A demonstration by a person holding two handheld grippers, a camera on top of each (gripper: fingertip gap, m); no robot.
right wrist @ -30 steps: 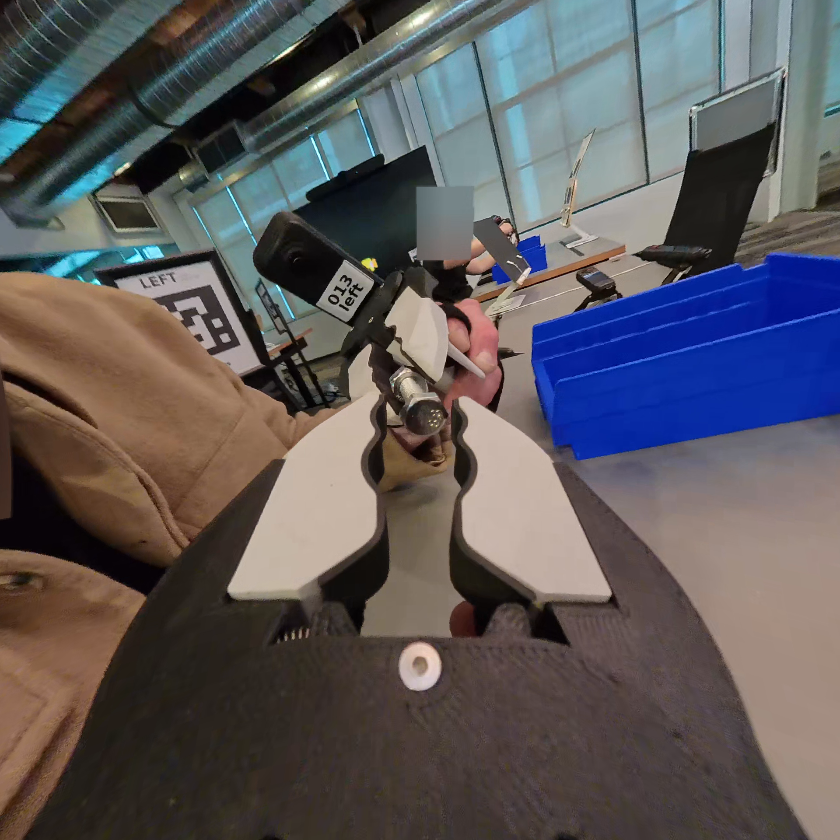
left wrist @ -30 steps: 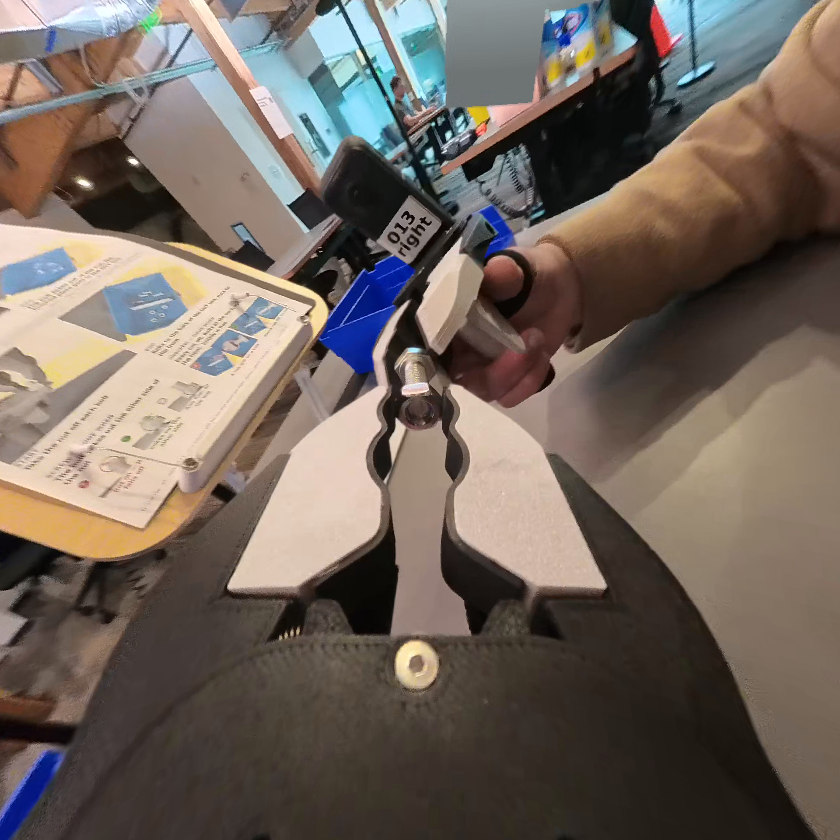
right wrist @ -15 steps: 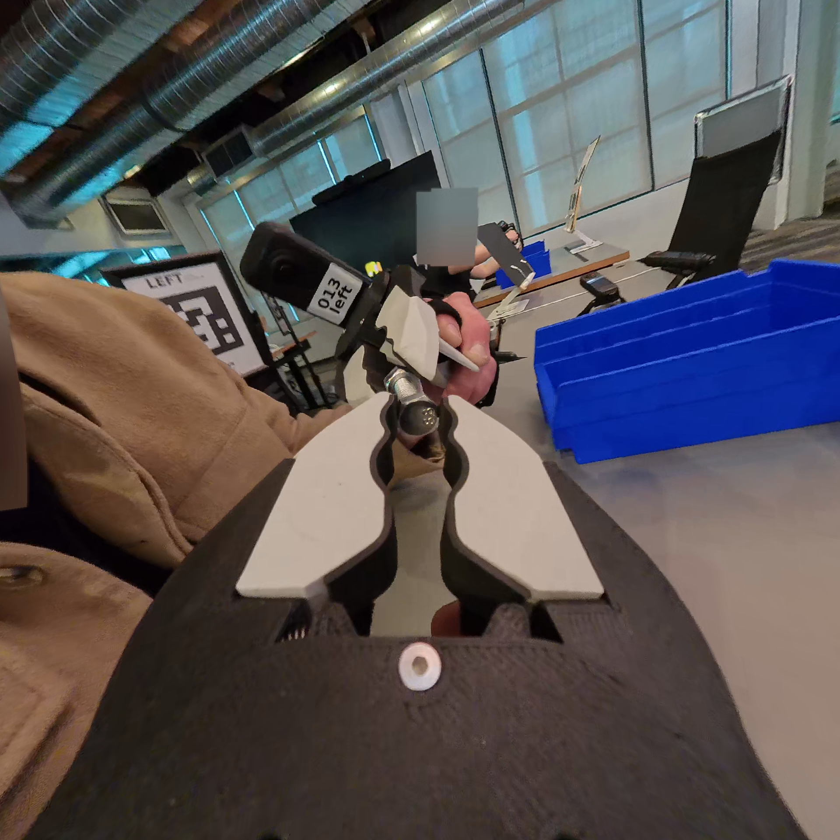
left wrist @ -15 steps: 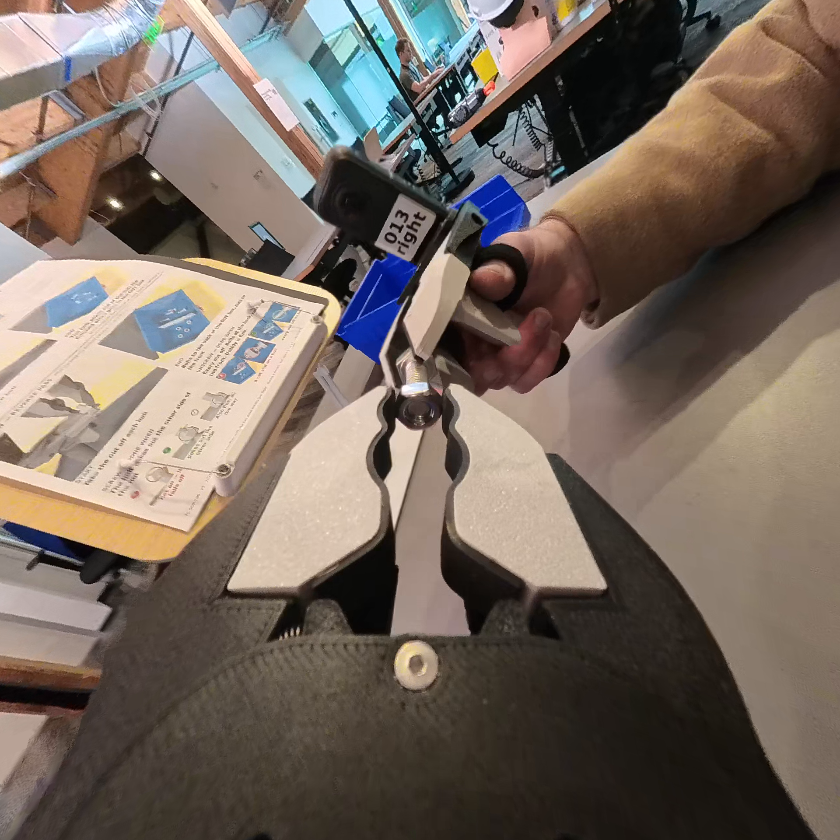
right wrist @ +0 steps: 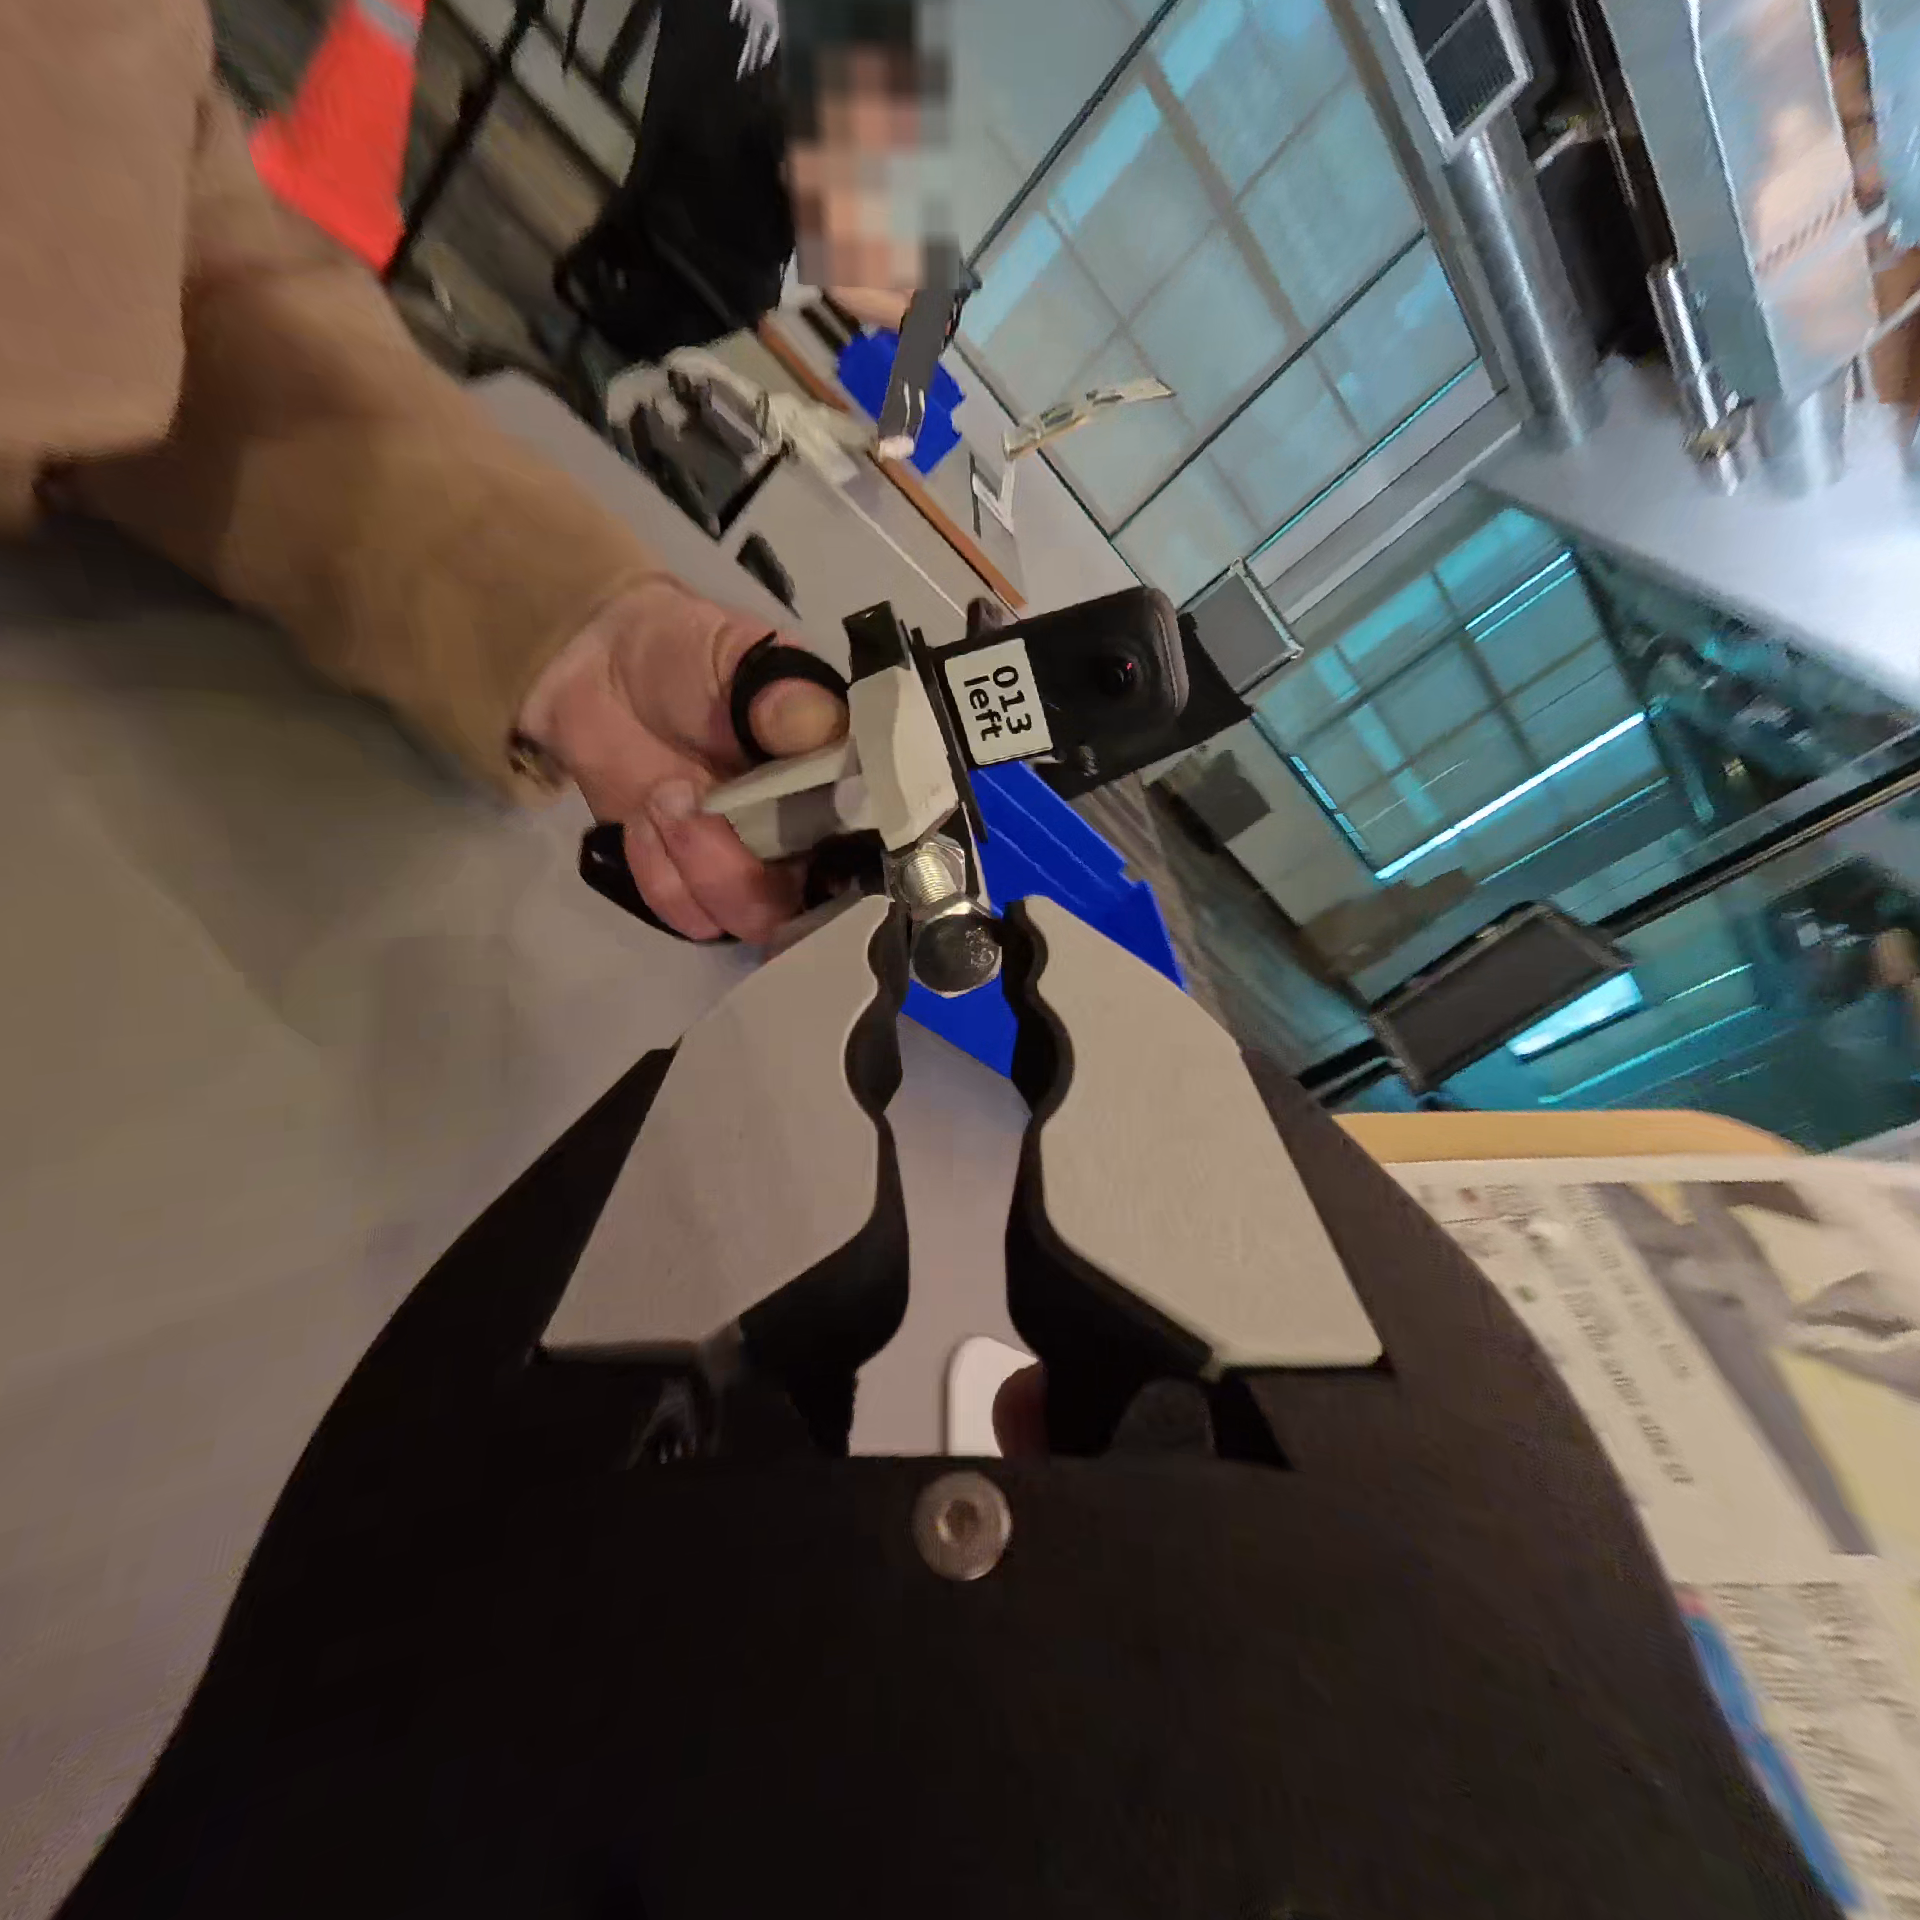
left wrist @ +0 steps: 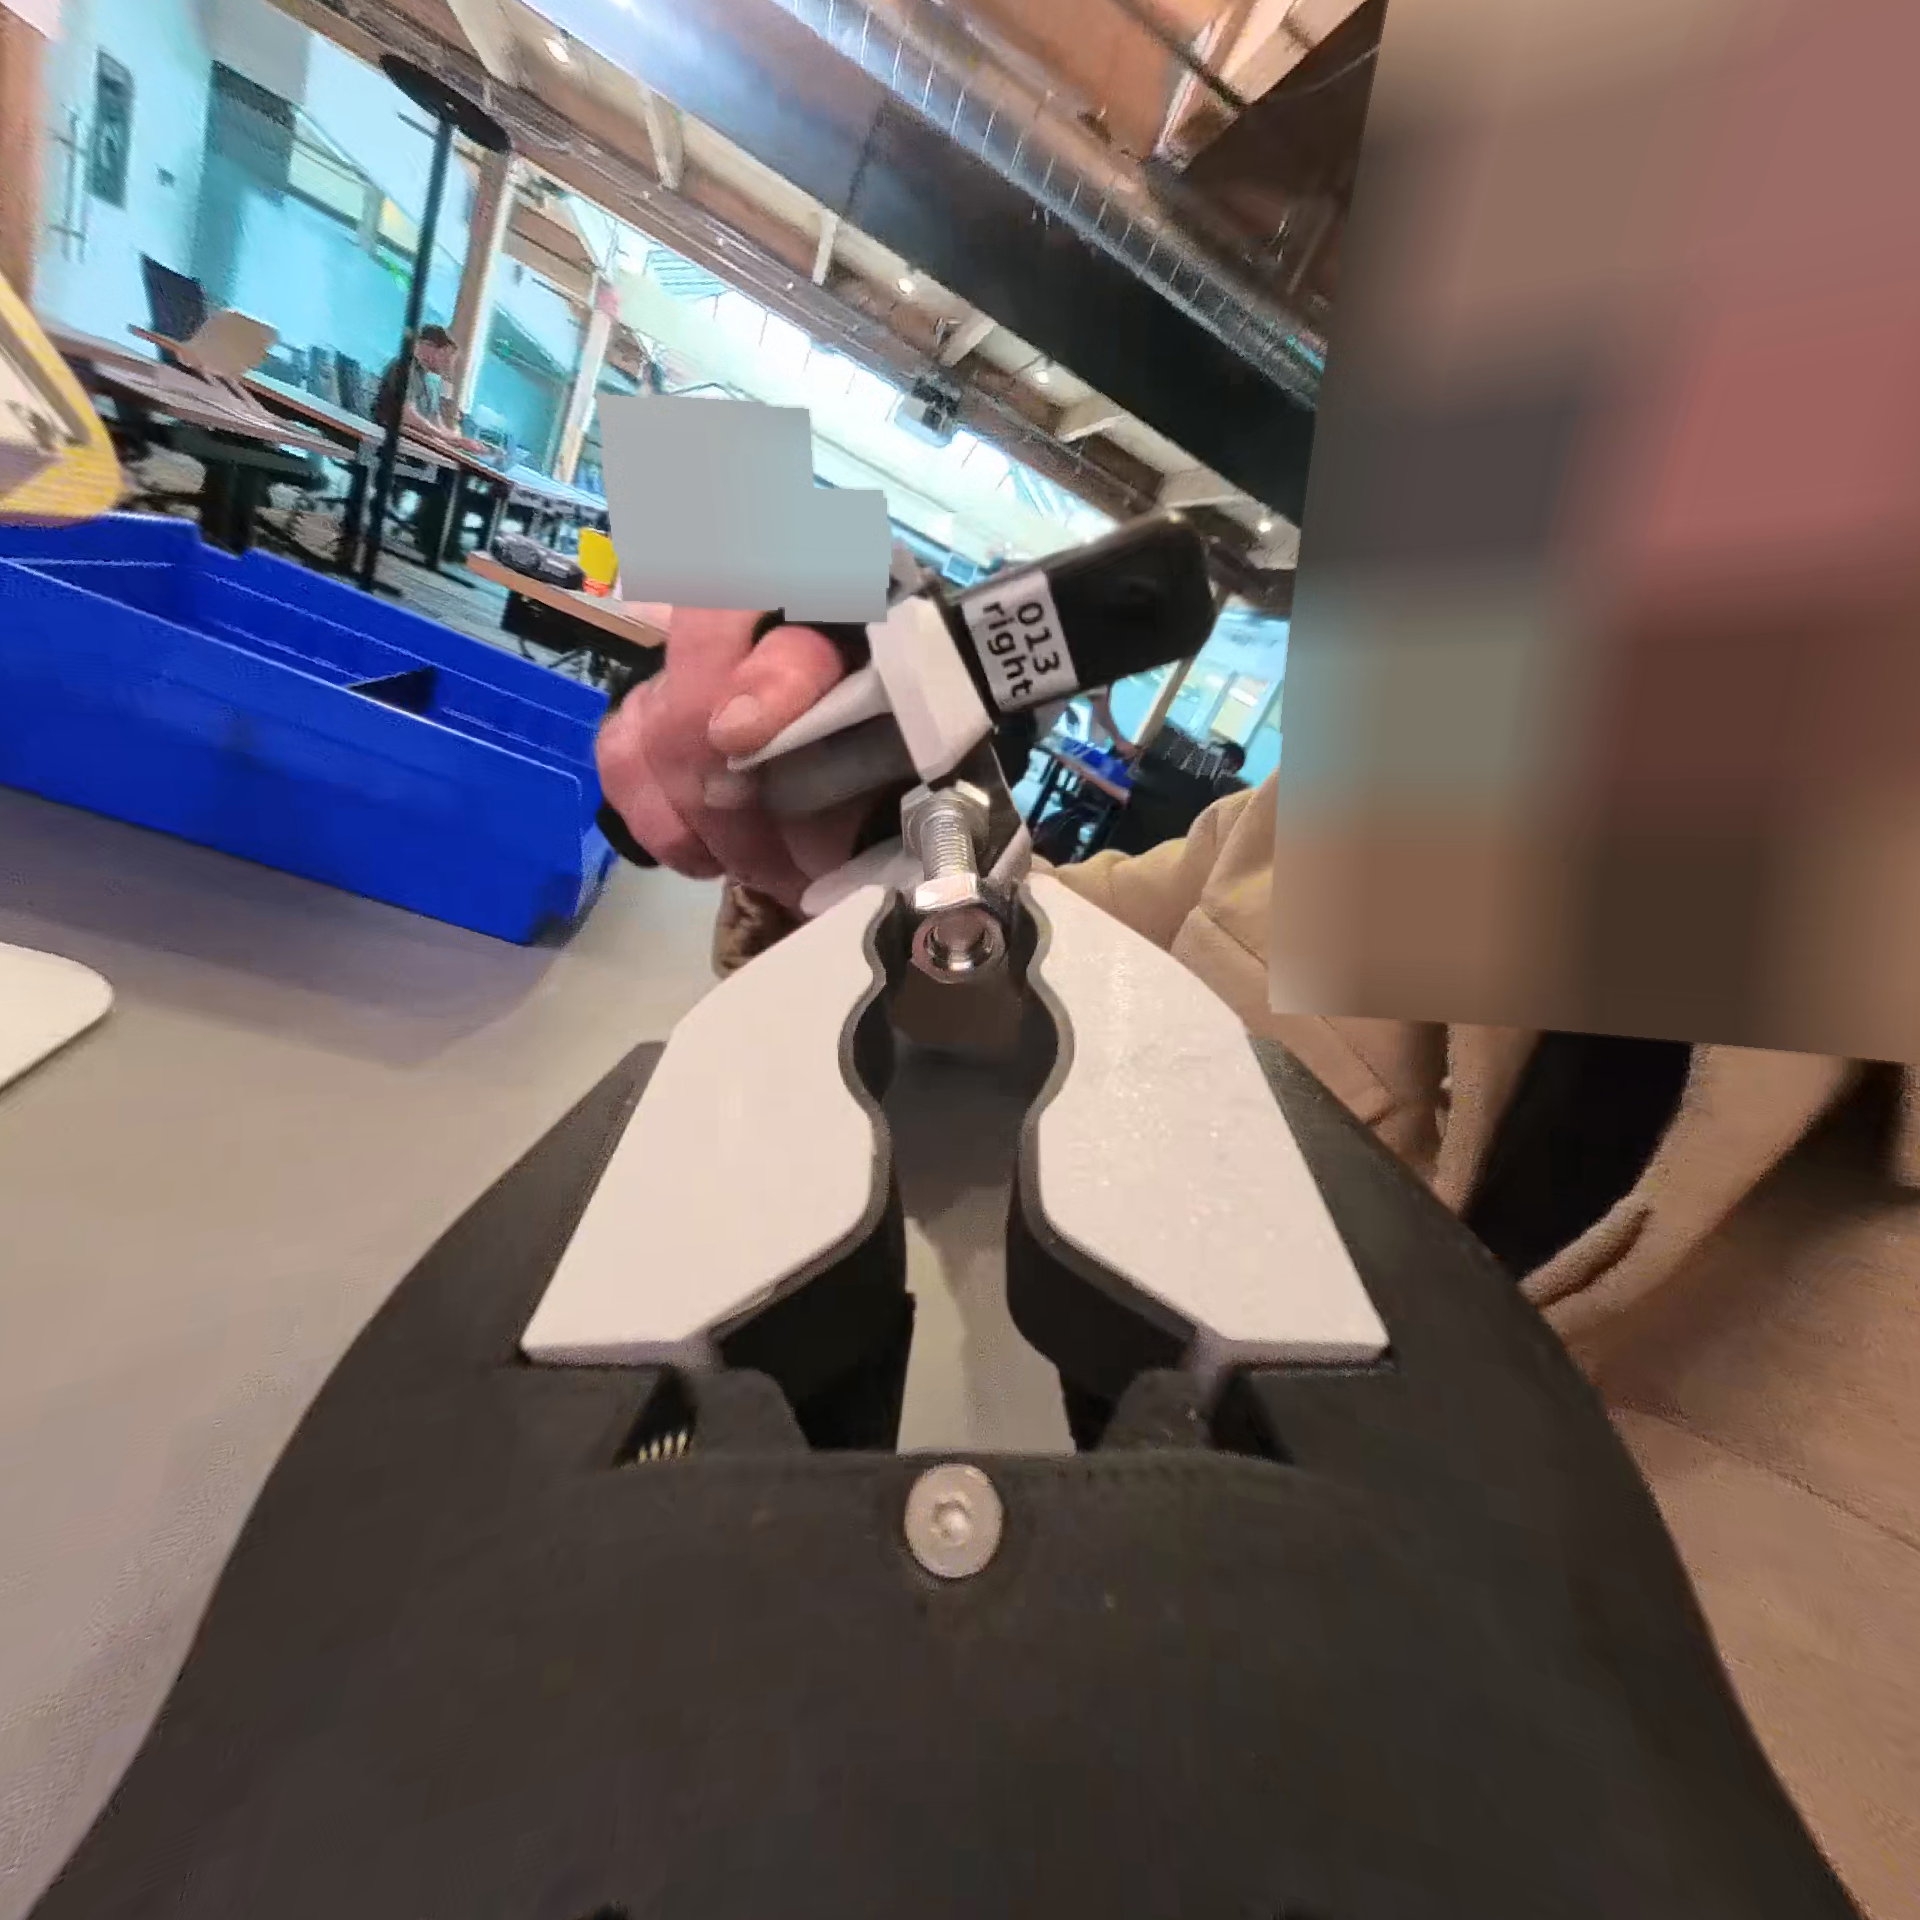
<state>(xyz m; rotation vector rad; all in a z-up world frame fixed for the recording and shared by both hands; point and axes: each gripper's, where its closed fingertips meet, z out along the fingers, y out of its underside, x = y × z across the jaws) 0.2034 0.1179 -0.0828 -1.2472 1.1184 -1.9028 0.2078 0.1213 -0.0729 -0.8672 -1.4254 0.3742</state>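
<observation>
A steel bolt with a hex nut on its thread hangs in the air between my two grippers, which face each other tip to tip. In the left wrist view my left gripper is shut on the nut, and the threaded shaft runs away to the right gripper, held by a hand. In the right wrist view my right gripper is shut on the bolt head. The shaft runs to the left gripper, held by a hand in a tan sleeve.
A grey table lies below. A blue bin stands on it at the left; it also shows behind the bolt in the right wrist view. A printed sheet on a wooden board is at the right. Desks and people are far behind. The tips of both grippers are at nearly the same place.
Both grippers have turned while staying shut on the bolt and nut. The right wrist view has rolled about a quarter turn. The left wrist view has swung from the printed board to the blue bin.
</observation>
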